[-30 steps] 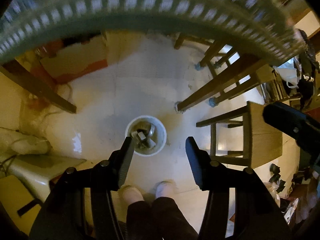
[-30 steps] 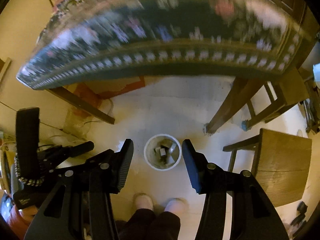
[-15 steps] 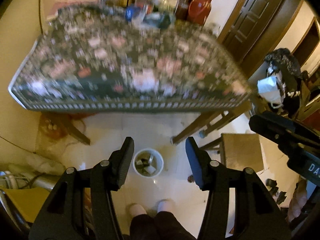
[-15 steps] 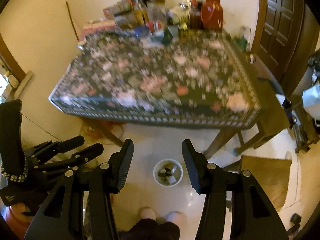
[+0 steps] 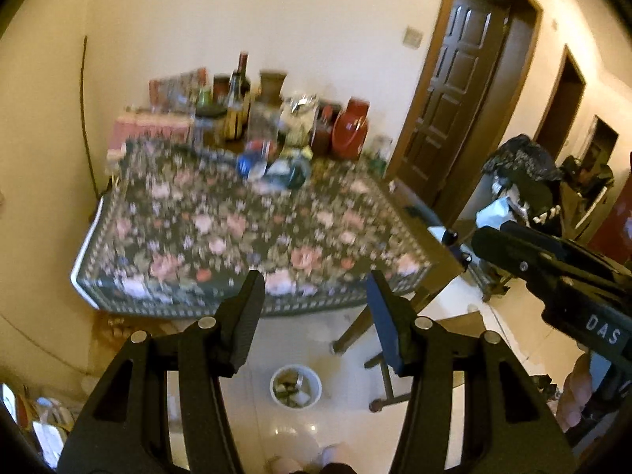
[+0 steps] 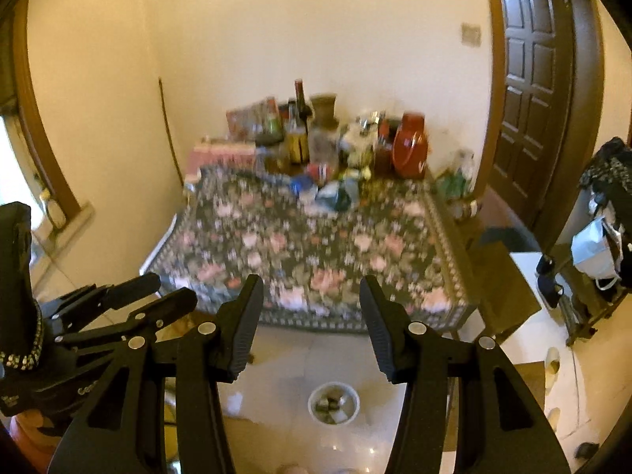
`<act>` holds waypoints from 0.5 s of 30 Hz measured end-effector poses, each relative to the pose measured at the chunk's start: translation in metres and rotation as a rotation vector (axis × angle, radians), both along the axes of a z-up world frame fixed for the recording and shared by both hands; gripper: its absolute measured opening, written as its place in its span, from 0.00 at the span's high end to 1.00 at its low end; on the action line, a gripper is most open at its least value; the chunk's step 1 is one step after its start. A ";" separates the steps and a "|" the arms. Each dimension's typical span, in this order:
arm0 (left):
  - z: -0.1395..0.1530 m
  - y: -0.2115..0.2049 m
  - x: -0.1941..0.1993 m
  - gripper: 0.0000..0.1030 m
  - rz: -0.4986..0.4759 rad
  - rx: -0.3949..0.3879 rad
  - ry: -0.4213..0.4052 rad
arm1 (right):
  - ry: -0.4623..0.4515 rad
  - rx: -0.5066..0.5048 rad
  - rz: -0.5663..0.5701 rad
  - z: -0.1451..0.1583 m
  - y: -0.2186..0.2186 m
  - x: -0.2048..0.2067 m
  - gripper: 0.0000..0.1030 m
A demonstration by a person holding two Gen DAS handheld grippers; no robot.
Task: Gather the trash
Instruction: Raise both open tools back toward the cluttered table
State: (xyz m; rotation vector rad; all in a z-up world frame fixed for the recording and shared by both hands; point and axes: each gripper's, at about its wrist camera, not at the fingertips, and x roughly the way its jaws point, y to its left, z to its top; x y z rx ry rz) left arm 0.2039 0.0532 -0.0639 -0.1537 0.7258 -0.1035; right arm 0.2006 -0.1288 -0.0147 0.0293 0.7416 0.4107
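A white bin (image 5: 296, 386) with several scraps inside stands on the pale floor, low between my fingers; the right wrist view shows the same bin (image 6: 333, 401). Crumpled blue and green trash (image 5: 276, 168) lies at the far end of the floral tablecloth, and is seen again as trash (image 6: 330, 193) in the right wrist view. My left gripper (image 5: 315, 282) is open with nothing between its fingers, high above the table's near edge. My right gripper (image 6: 311, 286) is open and empty too. Each gripper shows at the other view's side.
The table (image 5: 221, 237) fills the middle, with bottles, jars and a red jug (image 5: 350, 128) crowded at its far end by the wall. A wooden stool (image 5: 454, 339) stands right of the bin. A dark door (image 6: 533, 79) and a cluttered rack (image 6: 604, 237) are on the right.
Both grippers have risen from just above the bin to well above table height and tilted up. The table top and back wall have come into view; the bin looks smaller.
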 end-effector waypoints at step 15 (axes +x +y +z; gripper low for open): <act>0.052 0.018 -0.010 0.35 -0.004 0.040 -0.156 | -0.193 0.022 -0.097 0.050 -0.005 -0.011 0.13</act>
